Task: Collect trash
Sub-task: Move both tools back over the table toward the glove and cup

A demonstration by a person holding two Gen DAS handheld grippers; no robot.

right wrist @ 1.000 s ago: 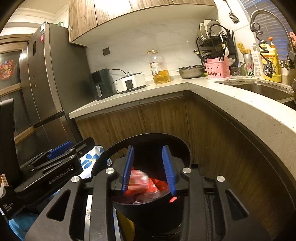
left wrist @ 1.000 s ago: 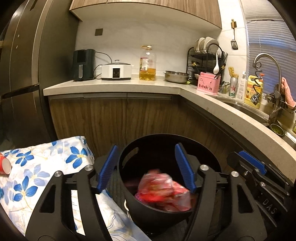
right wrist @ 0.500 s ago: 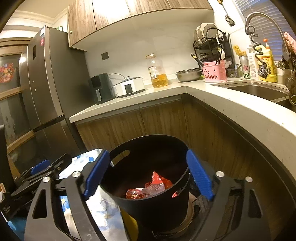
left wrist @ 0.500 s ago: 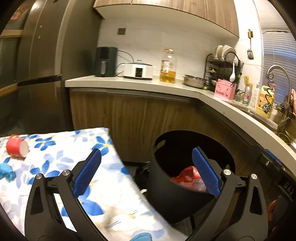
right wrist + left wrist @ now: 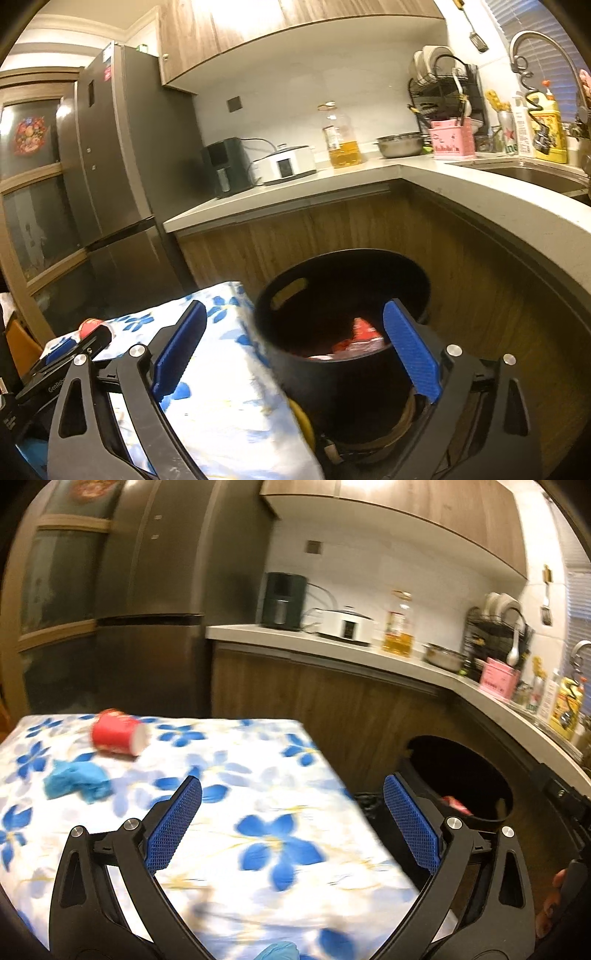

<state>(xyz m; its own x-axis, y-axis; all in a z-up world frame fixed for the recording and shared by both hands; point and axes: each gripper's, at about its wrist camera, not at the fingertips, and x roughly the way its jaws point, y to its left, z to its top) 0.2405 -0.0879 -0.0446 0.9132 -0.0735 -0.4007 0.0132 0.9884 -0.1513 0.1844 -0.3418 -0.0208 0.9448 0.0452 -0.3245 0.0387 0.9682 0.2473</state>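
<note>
Though blurred, red wrapper [image 5: 360, 338] half-hidden inside black bin [image 5: 343, 373].

Home kitchen, as I see it.
Fridge [image 5: 110, 166], wood cabinets under an L-shaped countertop [image 5: 461, 184], sink faucet [image 5: 532, 40], dish rack [image 5: 443, 88], oil bottle [image 5: 341, 136], rice cooker [image 5: 286, 168].

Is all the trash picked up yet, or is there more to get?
Not yet. Red wrapper trash already lies in the black bin. Both the left gripper and right gripper are open and hold nothing. A tipped red cup and a crumpled blue glove wait on the flowered tablecloth.
</note>
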